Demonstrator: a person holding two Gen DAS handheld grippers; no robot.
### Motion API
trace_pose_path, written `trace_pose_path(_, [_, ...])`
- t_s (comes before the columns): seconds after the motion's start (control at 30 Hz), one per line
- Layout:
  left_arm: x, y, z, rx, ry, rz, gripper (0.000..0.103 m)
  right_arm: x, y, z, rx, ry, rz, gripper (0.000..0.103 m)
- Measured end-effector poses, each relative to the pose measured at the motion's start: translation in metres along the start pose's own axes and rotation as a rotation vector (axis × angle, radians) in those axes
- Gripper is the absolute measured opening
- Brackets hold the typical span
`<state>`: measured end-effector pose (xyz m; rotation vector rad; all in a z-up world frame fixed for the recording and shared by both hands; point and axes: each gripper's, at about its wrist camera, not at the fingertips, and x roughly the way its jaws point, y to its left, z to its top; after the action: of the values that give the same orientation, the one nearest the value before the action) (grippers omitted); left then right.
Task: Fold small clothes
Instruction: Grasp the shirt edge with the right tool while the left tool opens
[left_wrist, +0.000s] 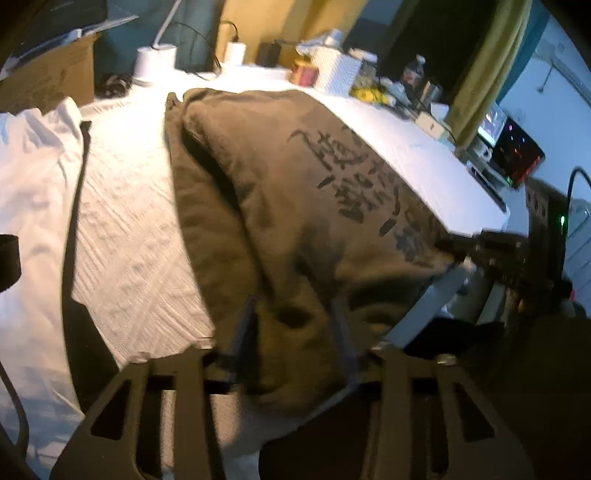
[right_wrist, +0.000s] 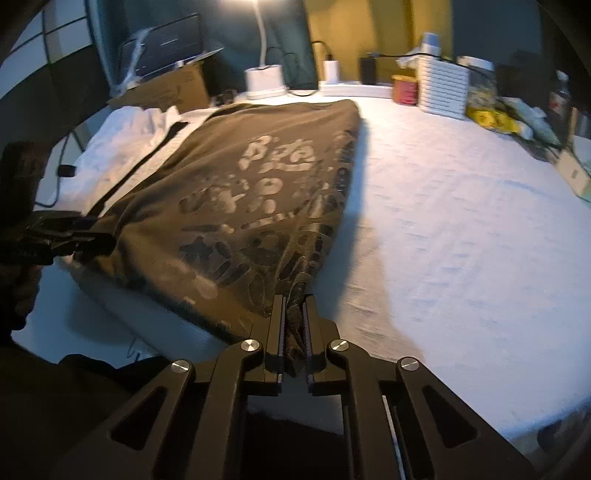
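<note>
Folding is under way on a brown T-shirt (left_wrist: 280, 192), lying lengthwise on the table cover (left_wrist: 125, 229) from about 11 o'clock down to 6 o'clock in the left wrist view. It is already doubled along its length, with one long edge stacked on another.

At 9 o'clock lies a crumpled white garment (left_wrist: 33, 166), thin and smooth with a dark trim along its edge. It is not yet folded. The table cover beside it is white with a raised, woven diamond texture.

The shirt is soft, matte jersey. It sags into shallow creases and carries large brush-style characters, dark from one side and pale from the other.

The left gripper (left_wrist: 295, 321) stands with its jaws partly apart at the shirt's near left corner. Cloth fills the gap, but blur hides whether the pads bite.

The right gripper (right_wrist: 295, 314) is clamped on the near right corner, a wad of printed fabric pinched between its ribbed pads.

Beyond, at 12 to 2 o'clock, stand a round white lamp base (right_wrist: 264, 79), a red tin (right_wrist: 404, 88) and a ribbed white box (right_wrist: 443, 90).

The next move probably carries the near hem toward 12 o'clock for the crosswise fold. That calls for both corners to be held firmly and lifted evenly, so the limp layers stay aligned.
</note>
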<state>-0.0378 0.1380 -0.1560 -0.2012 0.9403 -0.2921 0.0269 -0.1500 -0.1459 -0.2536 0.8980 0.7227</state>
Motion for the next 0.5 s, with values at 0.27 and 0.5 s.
trace_pose_path(0.27, [-0.002, 0.004, 0.001, -0.044, 0.018, -0.001, 0.037, -0.002, -0.001, -0.007, 0.009, 0.039, 0.006, 0.009])
trace_pose_path(0.5, [-0.012, 0.005, 0.012, -0.049, -0.018, 0.096, 0.056, -0.002, -0.008, -0.004, 0.063, 0.060, 0.028, 0.017])
